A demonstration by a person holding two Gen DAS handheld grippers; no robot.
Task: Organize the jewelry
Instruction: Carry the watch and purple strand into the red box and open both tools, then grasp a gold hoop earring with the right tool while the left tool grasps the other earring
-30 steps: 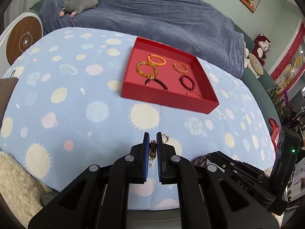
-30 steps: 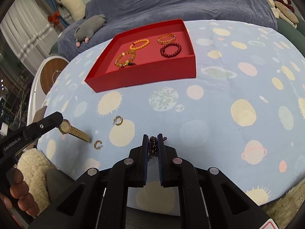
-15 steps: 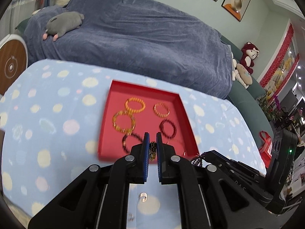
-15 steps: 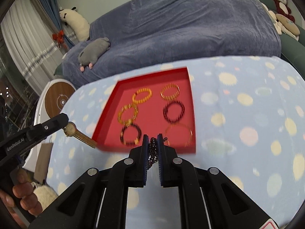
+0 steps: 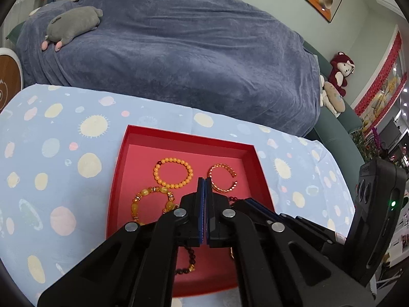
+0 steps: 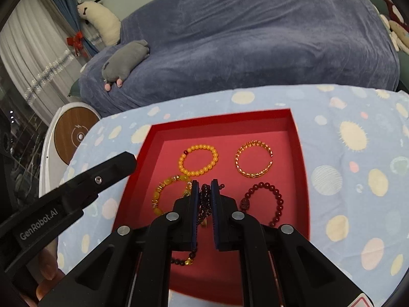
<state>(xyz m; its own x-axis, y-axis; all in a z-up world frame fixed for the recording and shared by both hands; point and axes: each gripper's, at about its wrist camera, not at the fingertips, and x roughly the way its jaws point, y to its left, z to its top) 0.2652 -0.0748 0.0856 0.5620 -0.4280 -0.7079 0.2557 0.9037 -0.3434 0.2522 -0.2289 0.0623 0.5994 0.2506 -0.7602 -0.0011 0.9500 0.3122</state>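
A red tray (image 5: 120,168) (image 6: 299,153) lies on the planet-print cloth. It holds an orange bead bracelet (image 5: 173,174) (image 6: 198,160), a gold chain bracelet (image 5: 222,177) (image 6: 253,162), a yellow stone bracelet (image 5: 150,202) (image 6: 166,192), a dark red bead bracelet (image 6: 265,203) and a dark bead bracelet (image 6: 184,258). My left gripper (image 5: 205,186) is over the tray, jaws pressed together; the gold watch it held earlier does not show. My right gripper (image 6: 205,192) is shut on a dark purple bead bracelet (image 6: 205,202) above the tray's middle.
A blue-covered sofa (image 5: 191,51) with a grey plush toy (image 5: 74,23) stands behind the table. A round white and wood device (image 6: 74,135) is at the left. The left gripper's arm (image 6: 76,192) reaches in at the tray's left edge.
Both grippers have moved forward from the front of the table to above the red tray. The watch seen between the left jaws earlier is out of sight now.
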